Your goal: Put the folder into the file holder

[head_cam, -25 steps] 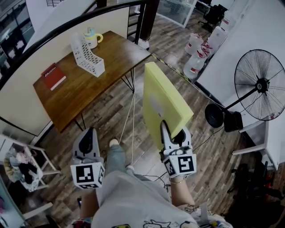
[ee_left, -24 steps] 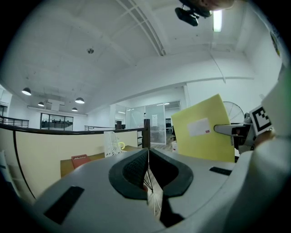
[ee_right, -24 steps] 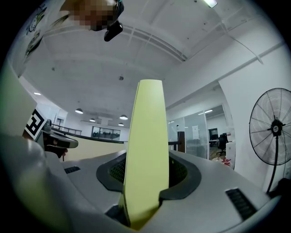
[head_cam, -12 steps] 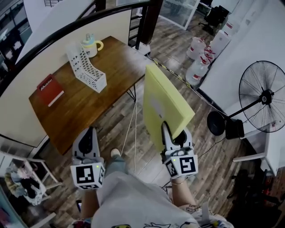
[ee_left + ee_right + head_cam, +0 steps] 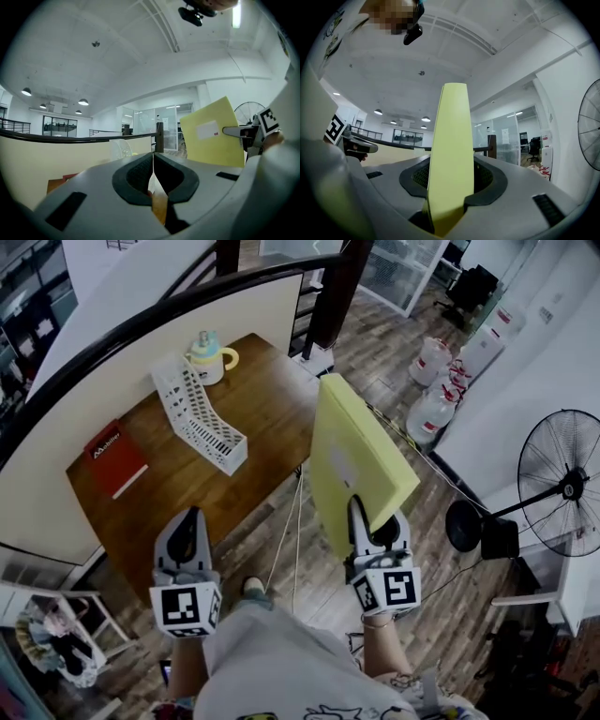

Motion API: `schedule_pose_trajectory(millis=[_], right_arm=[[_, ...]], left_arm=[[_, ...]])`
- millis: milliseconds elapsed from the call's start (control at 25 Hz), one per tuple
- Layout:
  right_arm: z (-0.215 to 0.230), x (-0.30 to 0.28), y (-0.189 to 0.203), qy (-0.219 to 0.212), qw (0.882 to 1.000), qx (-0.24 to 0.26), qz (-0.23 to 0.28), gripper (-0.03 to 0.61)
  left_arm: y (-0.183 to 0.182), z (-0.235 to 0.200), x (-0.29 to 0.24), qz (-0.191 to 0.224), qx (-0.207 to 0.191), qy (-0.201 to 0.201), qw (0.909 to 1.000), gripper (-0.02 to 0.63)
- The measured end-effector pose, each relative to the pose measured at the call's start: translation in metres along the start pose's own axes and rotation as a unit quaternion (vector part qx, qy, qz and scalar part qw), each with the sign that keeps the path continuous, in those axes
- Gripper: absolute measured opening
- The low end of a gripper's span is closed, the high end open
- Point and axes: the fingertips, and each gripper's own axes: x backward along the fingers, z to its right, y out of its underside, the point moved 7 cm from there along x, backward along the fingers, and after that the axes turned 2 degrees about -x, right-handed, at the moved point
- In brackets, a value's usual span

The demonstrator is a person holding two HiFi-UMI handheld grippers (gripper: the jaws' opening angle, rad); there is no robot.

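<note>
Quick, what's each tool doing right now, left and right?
Left tool: closed, nothing between its jaws.
Right tool: closed on the yellow folder, which stands on edge.

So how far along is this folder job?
Done: the yellow folder is picked up, clamped upright between the jaws of the right gripper. In hand: it's held over the floor, short of the table. Still to do: slide it into the white file holder on the table, which has no folder yet.

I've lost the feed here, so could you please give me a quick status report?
Right gripper shut on folder, held upright. Left gripper shut, empty. Holder on table ahead, nothing in the way.
</note>
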Motion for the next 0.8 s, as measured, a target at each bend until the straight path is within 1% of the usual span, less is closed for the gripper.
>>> schedule_pose_trajectory(millis=[160, 320, 480, 680, 800], right_arm=[[-0.009, -0.026, 0.003, -0.001, 1.0, -0.001, -0.002, 0.155], [-0.019, -0.045, -0.003, -0.011, 1.0, 0.003, 0.003, 0.155], [-0.03, -0.067, -0.012, -0.029, 0.999, 0.01, 0.012, 0.155], [-0.04, -0.101, -0.016, -0.058, 0.998, 0.017, 0.022, 0.155], [-0.04, -0.131, -0.017, -0.082, 0.996, 0.015, 0.027, 0.155]], left_arm=[[0.008, -0.02, -0.013, -0.006, 0.0, 0.001, 1.0, 0.008], [0.012, -0.032, -0.019, -0.012, 0.001, 0.001, 0.9999, 0.008], [0.018, -0.042, -0.023, -0.025, 0.018, -0.006, 0.9995, 0.008], [0.024, -0.055, -0.032, -0.032, 0.03, -0.029, 0.9986, 0.008], [0.023, -0.064, -0.044, -0.031, 0.031, -0.052, 0.9977, 0.008]])
